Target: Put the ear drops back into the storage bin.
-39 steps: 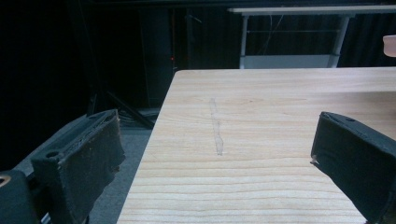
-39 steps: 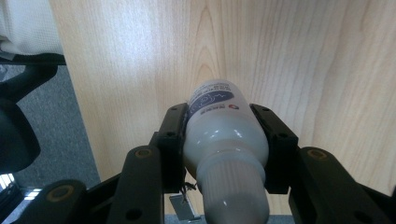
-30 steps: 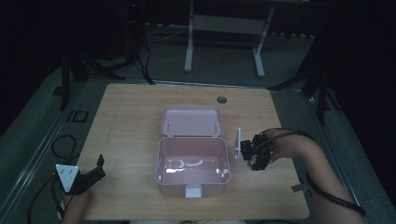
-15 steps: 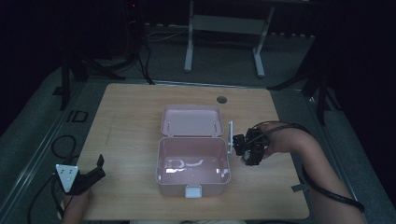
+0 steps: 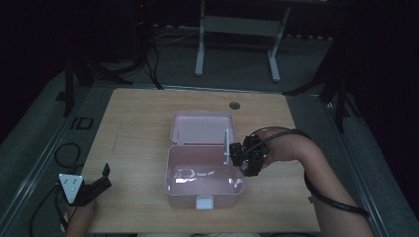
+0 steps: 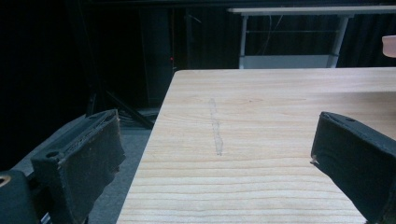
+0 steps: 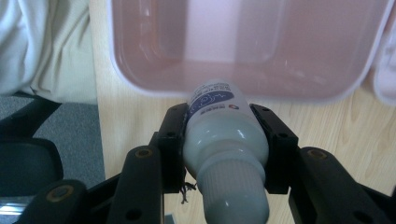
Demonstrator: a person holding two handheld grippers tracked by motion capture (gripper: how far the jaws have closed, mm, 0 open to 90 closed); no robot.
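An open pink plastic box sits mid-table, its lid lying flat behind it. My right gripper hovers at the box's right rim, shut on a white bottle. In the right gripper view the bottle, with a blue label and a ribbed cap, is clamped between the jaws of the right gripper and points into the pink box. My left gripper rests near the table's front left corner. It is open, and in the left gripper view bare wood lies between the jaws of the left gripper.
The wooden table has a small round hole near its far edge. A white latch sits on the box's front. Cables trail off the left edge. A pale cloth lies past the table edge in the right gripper view.
My right gripper has carried the bottle leftward, from beside the box to over its right rim. The left gripper has not moved.
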